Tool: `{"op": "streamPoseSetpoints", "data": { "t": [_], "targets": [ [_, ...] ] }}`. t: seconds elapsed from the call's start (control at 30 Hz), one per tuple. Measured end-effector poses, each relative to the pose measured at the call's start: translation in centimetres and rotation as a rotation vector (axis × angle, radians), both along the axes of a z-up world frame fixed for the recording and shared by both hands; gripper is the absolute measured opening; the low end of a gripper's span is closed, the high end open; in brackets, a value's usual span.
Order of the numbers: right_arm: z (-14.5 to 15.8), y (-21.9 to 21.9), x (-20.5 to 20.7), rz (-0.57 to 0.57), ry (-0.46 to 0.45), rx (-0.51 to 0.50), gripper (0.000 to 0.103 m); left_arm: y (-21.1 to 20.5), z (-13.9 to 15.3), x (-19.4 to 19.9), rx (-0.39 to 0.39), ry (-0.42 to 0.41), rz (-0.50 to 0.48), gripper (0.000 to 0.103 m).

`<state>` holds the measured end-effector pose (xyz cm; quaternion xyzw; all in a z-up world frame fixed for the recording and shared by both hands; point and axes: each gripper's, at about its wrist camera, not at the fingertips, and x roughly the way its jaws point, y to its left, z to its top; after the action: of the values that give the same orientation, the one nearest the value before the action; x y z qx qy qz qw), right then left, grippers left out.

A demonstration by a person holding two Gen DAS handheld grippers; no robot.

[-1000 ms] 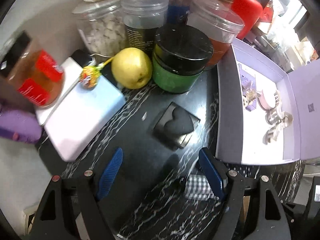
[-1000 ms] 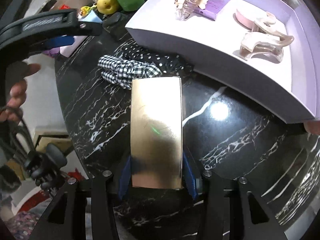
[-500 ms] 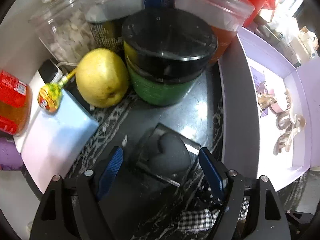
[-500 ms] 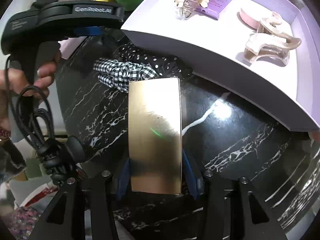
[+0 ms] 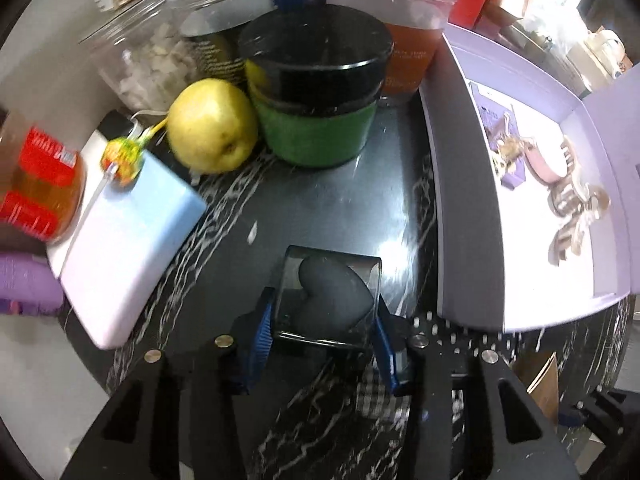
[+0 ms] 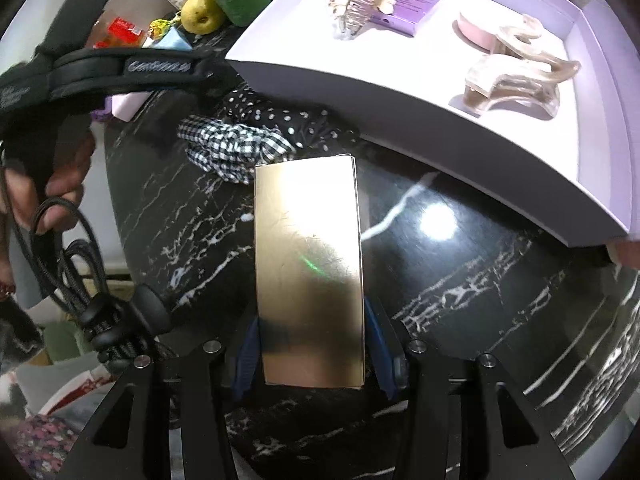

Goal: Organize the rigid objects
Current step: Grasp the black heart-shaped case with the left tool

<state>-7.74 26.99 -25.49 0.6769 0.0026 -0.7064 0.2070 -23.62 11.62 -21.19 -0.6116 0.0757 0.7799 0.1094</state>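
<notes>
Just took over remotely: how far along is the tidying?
Done: hair clips and a purple card lie in the lavender box. In hand: left gripper clamps the heart case; right gripper holds the gold box. Left: both still go in.

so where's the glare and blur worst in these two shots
Right wrist view: the gold box is blown out across its top half, and a lamp hotspot sits on the black marble. Left wrist view: motion blur smears the red-labelled bottle and lollipop at the left edge; fisheye bends the lavender tray.
</notes>
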Motion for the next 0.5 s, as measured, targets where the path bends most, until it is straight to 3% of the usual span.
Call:
{"op": "streamPoseSetpoints", "data": {
  "t": [0.5],
  "targets": [
    [0.5, 2.1, 4.7, -0.019, -0.004, 0.033, 0.047, -1.5, 0.8, 6.5, 0.009, -0.038, 0.025, 0.044]
  ]
}}
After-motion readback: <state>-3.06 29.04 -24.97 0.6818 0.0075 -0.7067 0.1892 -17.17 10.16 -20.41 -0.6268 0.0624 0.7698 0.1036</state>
